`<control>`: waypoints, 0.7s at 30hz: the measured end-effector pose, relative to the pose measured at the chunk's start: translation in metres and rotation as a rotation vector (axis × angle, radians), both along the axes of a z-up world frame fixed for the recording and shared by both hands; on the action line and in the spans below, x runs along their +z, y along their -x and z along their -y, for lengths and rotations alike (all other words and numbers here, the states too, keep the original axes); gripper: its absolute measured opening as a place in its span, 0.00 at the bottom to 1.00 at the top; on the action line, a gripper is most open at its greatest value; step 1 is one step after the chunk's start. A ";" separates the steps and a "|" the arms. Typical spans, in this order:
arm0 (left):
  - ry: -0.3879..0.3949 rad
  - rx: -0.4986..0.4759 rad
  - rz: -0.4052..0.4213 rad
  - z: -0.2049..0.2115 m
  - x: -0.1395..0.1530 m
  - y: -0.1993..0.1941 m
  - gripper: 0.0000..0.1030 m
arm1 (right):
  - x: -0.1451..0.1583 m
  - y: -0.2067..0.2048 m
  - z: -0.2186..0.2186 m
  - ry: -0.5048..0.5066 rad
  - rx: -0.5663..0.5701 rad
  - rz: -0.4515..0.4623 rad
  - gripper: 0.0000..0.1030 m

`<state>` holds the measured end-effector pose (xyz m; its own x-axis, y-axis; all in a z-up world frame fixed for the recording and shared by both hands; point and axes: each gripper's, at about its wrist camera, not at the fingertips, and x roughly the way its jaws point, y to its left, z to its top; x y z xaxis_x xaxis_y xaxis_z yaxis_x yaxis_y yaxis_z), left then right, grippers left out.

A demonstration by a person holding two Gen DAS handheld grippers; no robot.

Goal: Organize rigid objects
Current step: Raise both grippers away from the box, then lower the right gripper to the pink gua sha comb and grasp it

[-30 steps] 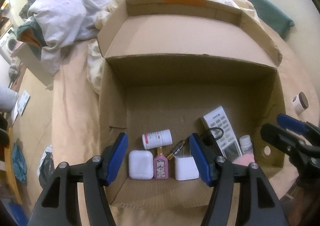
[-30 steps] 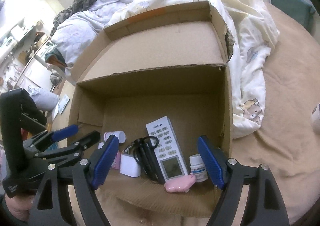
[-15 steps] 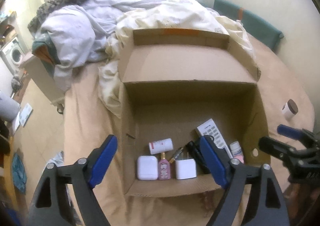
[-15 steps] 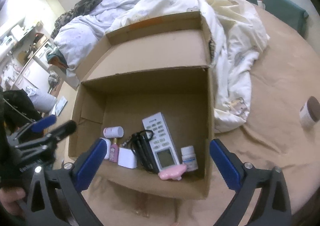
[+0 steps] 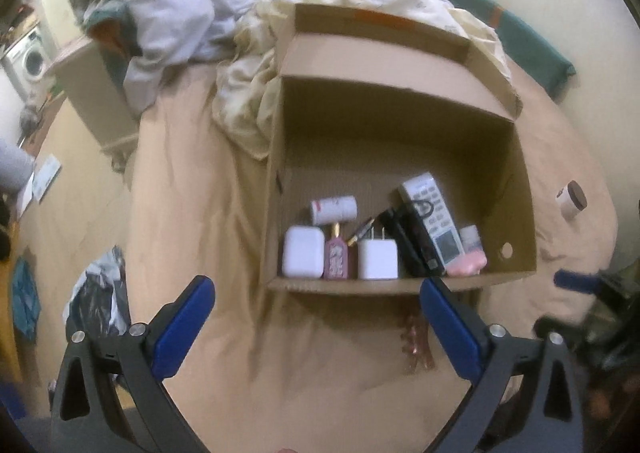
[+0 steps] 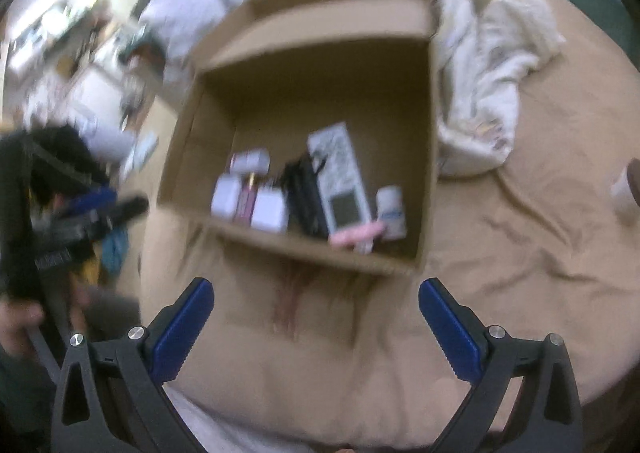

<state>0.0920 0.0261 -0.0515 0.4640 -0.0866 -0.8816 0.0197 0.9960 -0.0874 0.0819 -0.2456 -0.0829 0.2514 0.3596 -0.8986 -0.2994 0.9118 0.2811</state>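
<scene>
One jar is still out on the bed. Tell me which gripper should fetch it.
Right, probably. The brown-lidded jar lies on the blanket right of the cardboard box, on the right gripper's side. The left gripper sits on the box's far side. Both are open and empty.

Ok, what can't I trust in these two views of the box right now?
- Right wrist view: motion blur smears everything; labels in the cardboard box are unreadable.
- Left wrist view: the black item beside the remote is part hidden, type unclear.
- Pink object: the near box wall cuts it off.
- Small jar on the bedsheet: too small to identify.
</scene>
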 end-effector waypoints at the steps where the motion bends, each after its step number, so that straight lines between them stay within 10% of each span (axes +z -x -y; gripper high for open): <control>1: 0.002 0.004 -0.007 0.000 -0.001 0.002 0.99 | -0.006 0.002 -0.008 0.038 0.042 -0.004 1.00; 6: 0.004 0.019 -0.026 -0.002 -0.003 0.004 0.99 | -0.051 0.006 -0.049 0.177 0.181 -0.091 1.00; 13: 0.036 0.029 -0.050 -0.002 -0.004 -0.001 0.99 | -0.101 -0.010 -0.081 0.212 0.032 -0.168 1.00; 17: 0.000 0.030 -0.043 -0.001 -0.002 -0.001 0.99 | -0.114 -0.017 -0.107 0.303 0.049 -0.144 0.78; 21: 0.013 0.044 -0.052 -0.004 -0.004 -0.002 0.99 | -0.126 -0.020 -0.119 0.354 0.036 -0.151 0.78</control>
<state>0.0944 0.0304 -0.0551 0.4213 -0.0782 -0.9035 -0.0292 0.9946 -0.0998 0.1016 -0.1264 -0.2091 0.0991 0.0268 -0.9947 -0.3125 0.9499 -0.0055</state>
